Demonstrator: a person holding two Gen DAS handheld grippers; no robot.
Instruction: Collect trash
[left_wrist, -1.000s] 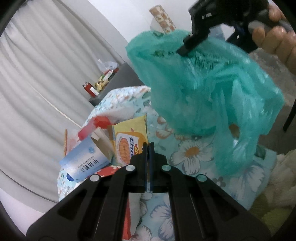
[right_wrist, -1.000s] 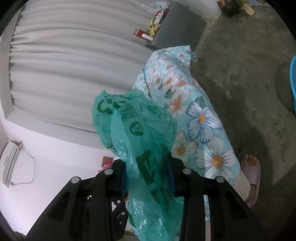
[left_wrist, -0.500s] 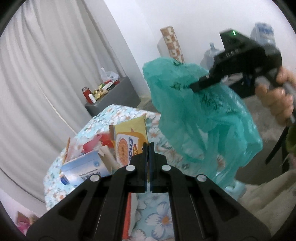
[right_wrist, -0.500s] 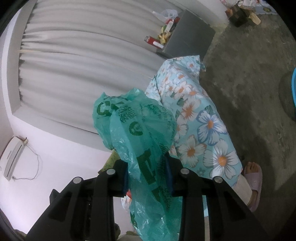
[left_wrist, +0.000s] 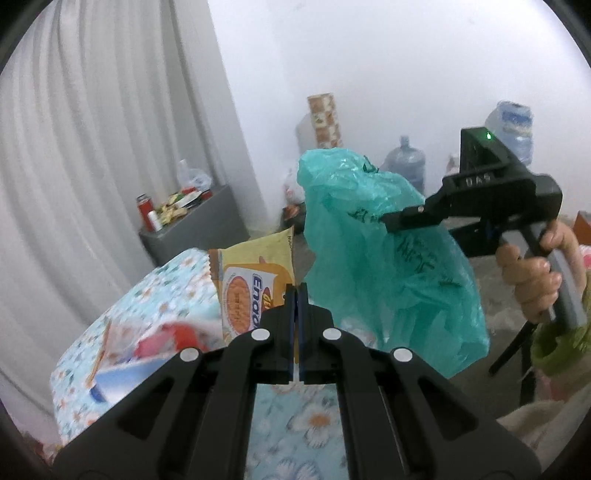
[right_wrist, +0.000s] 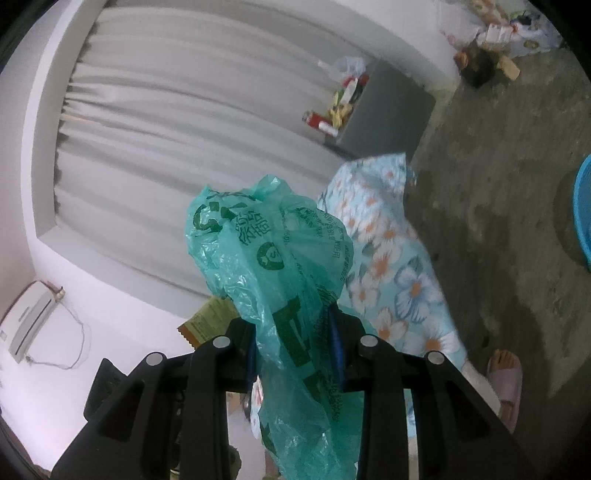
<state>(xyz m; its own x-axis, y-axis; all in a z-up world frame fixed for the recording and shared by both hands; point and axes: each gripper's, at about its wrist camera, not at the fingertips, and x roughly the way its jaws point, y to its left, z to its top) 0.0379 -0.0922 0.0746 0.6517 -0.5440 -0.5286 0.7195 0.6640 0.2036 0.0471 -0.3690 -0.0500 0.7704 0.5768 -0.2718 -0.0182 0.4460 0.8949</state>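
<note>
My left gripper (left_wrist: 295, 291) is shut on the edge of a yellow biscuit wrapper (left_wrist: 251, 277) and holds it up above the flowered table (left_wrist: 162, 295). My right gripper (right_wrist: 295, 325) is shut on a green plastic bag (right_wrist: 280, 266), which hangs in the air. In the left wrist view the bag (left_wrist: 384, 251) hangs just right of the wrapper, pinched by the right gripper (left_wrist: 388, 221). A corner of the wrapper (right_wrist: 207, 325) shows left of the bag in the right wrist view. Blurred red and blue packaging (left_wrist: 147, 354) lies on the table.
A grey cabinet (left_wrist: 195, 229) with cans and packets stands by the curtain. Water jugs (left_wrist: 406, 162) and a patterned roll (left_wrist: 325, 122) stand by the far wall. The floor (right_wrist: 498, 184) is concrete; a blue tub rim (right_wrist: 583, 214) and my slippered foot (right_wrist: 506, 373) show.
The left gripper has lifted the yellow wrapper off the table pile. The green bag has moved right and back, away from the left camera. The right view has tilted a little.
</note>
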